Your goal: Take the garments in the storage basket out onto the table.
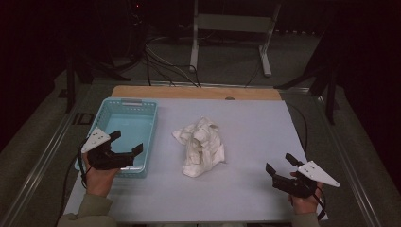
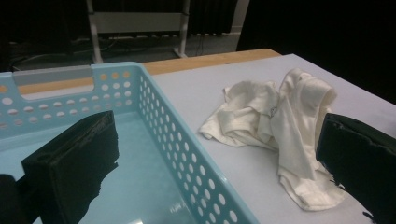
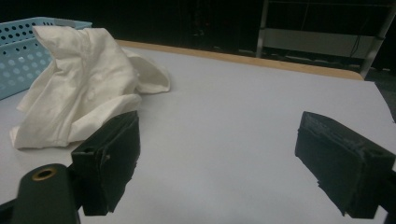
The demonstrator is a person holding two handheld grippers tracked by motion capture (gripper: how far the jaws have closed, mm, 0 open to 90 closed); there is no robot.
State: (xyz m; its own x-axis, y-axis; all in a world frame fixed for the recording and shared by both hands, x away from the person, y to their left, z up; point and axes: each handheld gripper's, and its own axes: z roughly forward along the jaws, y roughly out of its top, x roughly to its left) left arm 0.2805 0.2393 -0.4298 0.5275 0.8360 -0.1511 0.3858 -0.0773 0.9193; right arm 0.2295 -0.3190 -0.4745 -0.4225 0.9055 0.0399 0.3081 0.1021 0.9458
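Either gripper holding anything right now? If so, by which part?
Nothing held. Left gripper is open over the blue basket; right gripper is open above the table. The white cloth lies untouched between them.

The table [image 1: 255, 142] is covered by a pale grey sheet, with a wooden edge strip [image 1: 196, 92] exposed at its far side. Beyond the table, a white metal frame [image 1: 231, 28] is set on a grey floor [image 1: 227, 66], where black cables [image 1: 165, 64] are laid. The surrounding room is kept dark.
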